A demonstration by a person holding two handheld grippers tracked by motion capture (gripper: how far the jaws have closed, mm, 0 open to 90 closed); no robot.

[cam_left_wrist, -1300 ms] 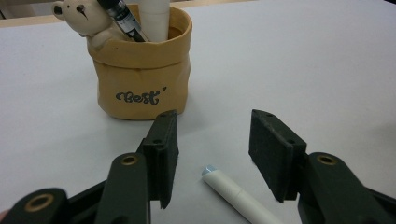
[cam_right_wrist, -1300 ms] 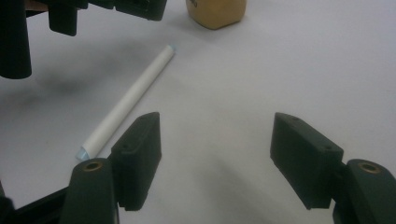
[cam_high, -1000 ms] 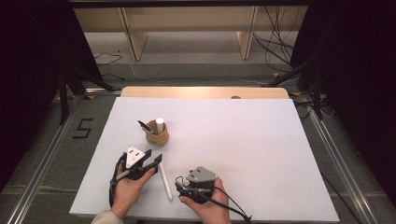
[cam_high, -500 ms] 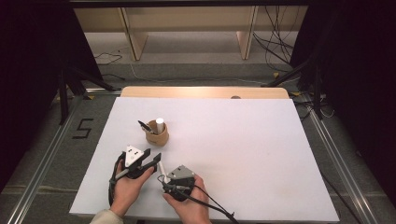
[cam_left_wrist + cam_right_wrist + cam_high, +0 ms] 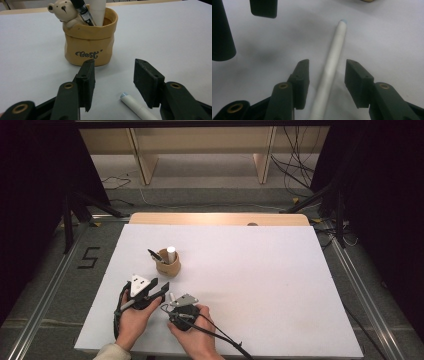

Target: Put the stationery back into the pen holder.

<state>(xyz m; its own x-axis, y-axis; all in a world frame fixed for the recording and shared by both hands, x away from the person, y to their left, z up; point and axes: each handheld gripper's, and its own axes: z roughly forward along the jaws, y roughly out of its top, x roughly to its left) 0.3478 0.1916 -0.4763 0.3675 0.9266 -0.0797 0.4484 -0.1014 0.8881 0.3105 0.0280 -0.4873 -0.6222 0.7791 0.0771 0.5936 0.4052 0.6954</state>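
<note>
Right hand-held gripper [image 5: 327, 72] moved left, jaws open astride white pen [image 5: 329, 72], left hand-held gripper [image 5: 113, 80] open, empty

- The white, slim, smooth matt plastic-looking pen [image 5: 331, 67] is lying on the tabletop.
- The yellow-tan, bag-shaped ceramic-looking pen holder [image 5: 89, 37] is showing a soft sheen.
- The white tabletop [image 5: 260, 270] is looking smooth and matt, with a bare wood strip running along its far edge.
- The black jaw pads are looking matt, faintly grainy.

White table [image 5: 260, 270], grey floor [image 5: 55, 270], wooden shelving [image 5: 200, 150], black curtains [image 5: 30, 180]
</note>
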